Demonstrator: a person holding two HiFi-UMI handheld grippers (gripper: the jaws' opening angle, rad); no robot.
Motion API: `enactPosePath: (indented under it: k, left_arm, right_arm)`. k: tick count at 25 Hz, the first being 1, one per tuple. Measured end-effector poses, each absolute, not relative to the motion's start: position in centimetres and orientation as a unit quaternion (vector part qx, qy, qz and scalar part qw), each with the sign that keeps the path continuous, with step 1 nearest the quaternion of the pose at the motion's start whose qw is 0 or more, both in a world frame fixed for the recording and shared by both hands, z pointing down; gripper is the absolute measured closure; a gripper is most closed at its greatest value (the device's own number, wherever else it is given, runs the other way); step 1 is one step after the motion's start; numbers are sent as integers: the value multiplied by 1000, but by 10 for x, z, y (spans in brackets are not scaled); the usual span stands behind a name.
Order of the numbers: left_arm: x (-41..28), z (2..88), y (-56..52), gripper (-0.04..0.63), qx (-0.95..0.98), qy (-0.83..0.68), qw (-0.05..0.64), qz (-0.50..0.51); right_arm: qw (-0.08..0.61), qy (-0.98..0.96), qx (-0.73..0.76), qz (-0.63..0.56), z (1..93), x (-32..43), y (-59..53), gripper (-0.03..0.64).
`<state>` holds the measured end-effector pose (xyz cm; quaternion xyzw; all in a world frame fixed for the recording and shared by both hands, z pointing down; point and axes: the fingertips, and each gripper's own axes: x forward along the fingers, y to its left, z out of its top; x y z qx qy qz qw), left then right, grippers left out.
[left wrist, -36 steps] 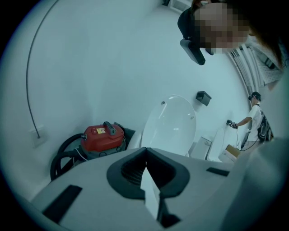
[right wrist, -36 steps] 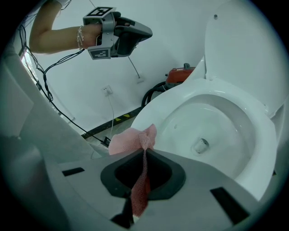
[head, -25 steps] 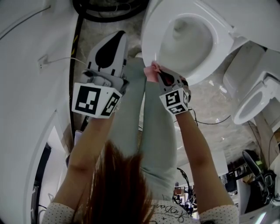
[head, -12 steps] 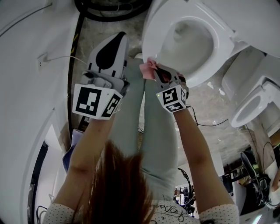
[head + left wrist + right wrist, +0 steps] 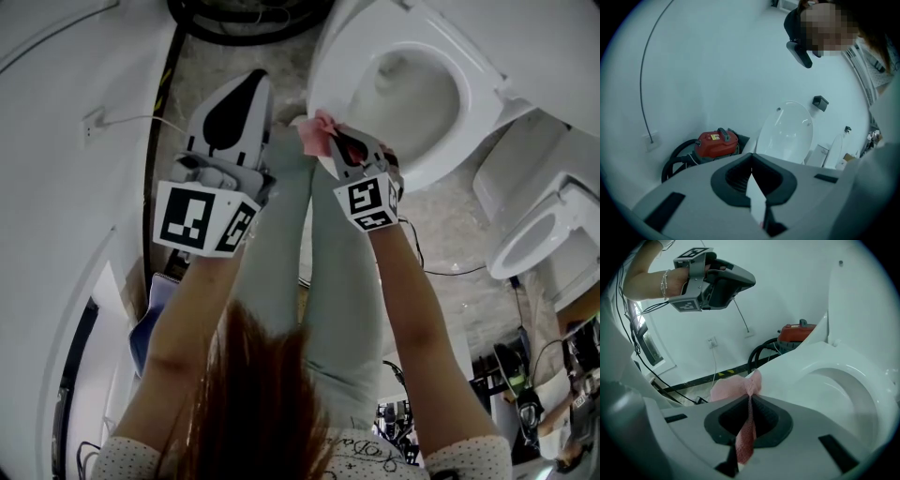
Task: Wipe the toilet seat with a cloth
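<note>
The white toilet seat [image 5: 326, 70] rings the bowl at upper right in the head view. A pink cloth [image 5: 316, 132] is pinched in my right gripper [image 5: 333, 142], which is shut on it and holds it against the seat's outer left edge. In the right gripper view the cloth [image 5: 730, 388] bunches ahead of the right gripper [image 5: 750, 398], beside the seat [image 5: 811, 357]. My left gripper [image 5: 257, 79] hovers left of the toilet over the floor, jaws together, holding nothing. It also shows in the left gripper view [image 5: 751, 160] and high in the right gripper view [image 5: 719, 284].
A red vacuum cleaner [image 5: 717, 142] with a black hose [image 5: 234, 21] sits against the wall behind the toilet. The raised lid [image 5: 785, 131] stands upright. A second toilet [image 5: 539, 225] is at the right. A wall socket with a cable [image 5: 92, 124] is at the left.
My right gripper has slid the pink cloth a little left and up along the seat's outer edge. The left gripper has stayed where it was.
</note>
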<state>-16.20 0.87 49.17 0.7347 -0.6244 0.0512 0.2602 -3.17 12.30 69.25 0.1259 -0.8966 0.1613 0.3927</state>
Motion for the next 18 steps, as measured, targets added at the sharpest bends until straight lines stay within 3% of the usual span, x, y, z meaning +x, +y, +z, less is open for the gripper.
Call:
enactPosePath:
  k: [18]
  left_arm:
    - [-162, 496, 3, 600, 732, -626, 265, 51]
  right_arm:
    - [369, -908, 136, 144, 688, -56, 83, 589]
